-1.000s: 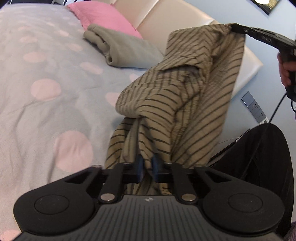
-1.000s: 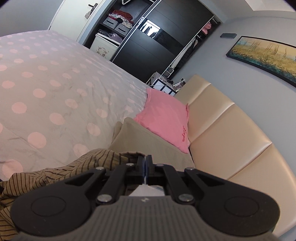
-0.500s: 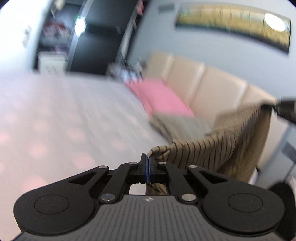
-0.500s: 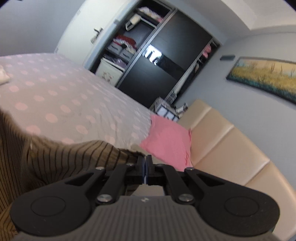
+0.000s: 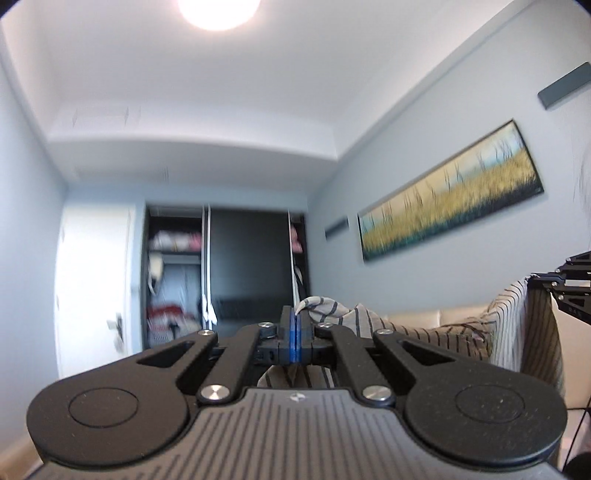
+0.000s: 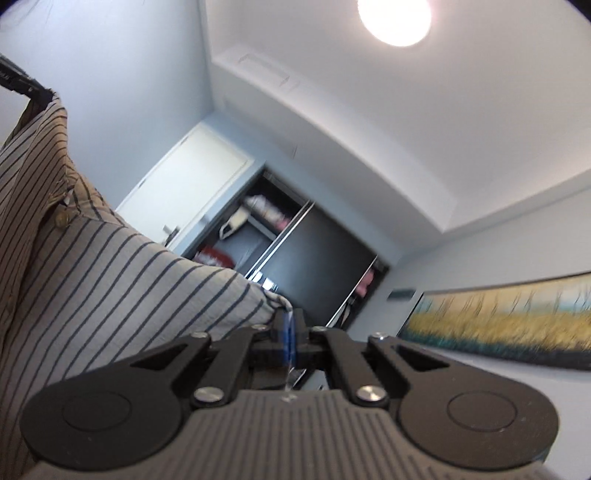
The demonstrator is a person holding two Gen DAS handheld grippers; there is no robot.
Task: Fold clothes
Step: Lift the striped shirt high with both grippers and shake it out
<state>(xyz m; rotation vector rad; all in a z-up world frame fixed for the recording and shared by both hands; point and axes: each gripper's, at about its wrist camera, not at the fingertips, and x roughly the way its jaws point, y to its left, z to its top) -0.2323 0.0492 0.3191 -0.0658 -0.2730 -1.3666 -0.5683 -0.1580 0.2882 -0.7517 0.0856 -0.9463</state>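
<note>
A tan shirt with thin dark stripes (image 5: 424, 332) hangs in the air, stretched between both grippers. My left gripper (image 5: 294, 326) is shut on one edge of it; cloth pokes out above the blue pads. It also shows far left in the right wrist view (image 6: 22, 86). My right gripper (image 6: 289, 328) is shut on another edge of the striped shirt (image 6: 110, 273), which drapes down to the left with a button showing. The right gripper also shows at the right edge of the left wrist view (image 5: 550, 282). Both cameras point up toward the ceiling.
An open dark wardrobe (image 5: 221, 266) with clothes on its shelves stands at the far wall beside a white door (image 5: 96, 288). A long landscape painting (image 5: 450, 195) hangs on the right wall above a beige headboard (image 5: 424, 317). A ceiling light (image 6: 393, 18) is on.
Both grippers have lifted and tilted upward with the shirt; the bed and pillows have dropped out of view. The shirt is now spread out between them.
</note>
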